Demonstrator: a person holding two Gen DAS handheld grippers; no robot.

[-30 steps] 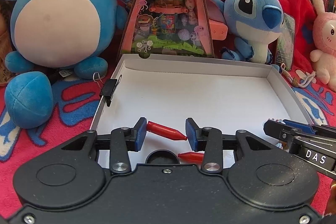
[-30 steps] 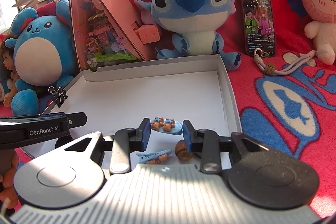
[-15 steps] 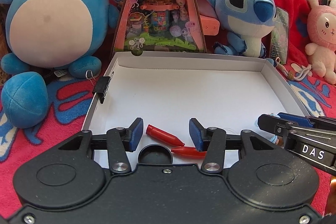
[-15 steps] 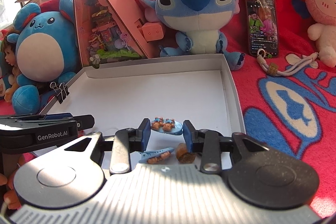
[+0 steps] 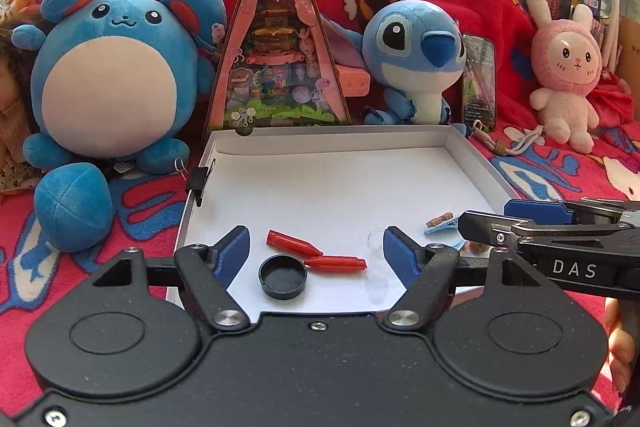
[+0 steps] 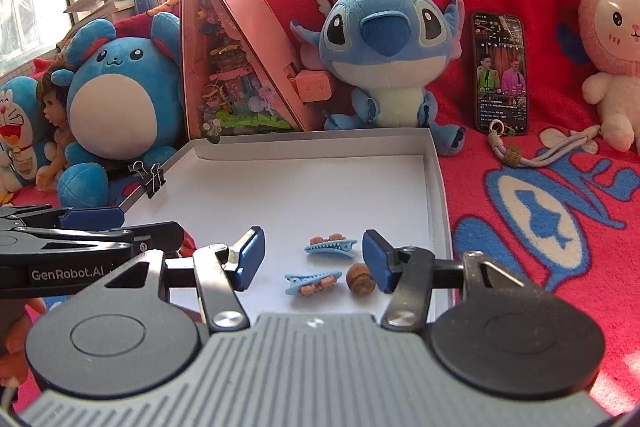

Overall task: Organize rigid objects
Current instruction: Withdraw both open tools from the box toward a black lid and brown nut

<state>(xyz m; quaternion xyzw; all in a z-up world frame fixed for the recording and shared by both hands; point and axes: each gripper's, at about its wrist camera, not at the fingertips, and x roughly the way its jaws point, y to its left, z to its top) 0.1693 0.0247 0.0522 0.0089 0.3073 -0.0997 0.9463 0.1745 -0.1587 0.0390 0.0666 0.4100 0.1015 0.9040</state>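
Red blanket (image 6: 520,187) spread under a shallow white tray (image 5: 476,155), plush toys and bookshelves behind. Left gripper (image 5: 316,251) level over the tray's near edge, jaws spread wide, holding nothing; two red caps (image 5: 294,242) and a black lid (image 5: 283,277) lying on the floor between them. Right gripper (image 6: 312,259) likewise level and wide apart, empty, flanking two blue hair clips (image 6: 330,247) and a brown acorn (image 6: 360,279) near the right wall. Bare white floor beyond, low rims all around.
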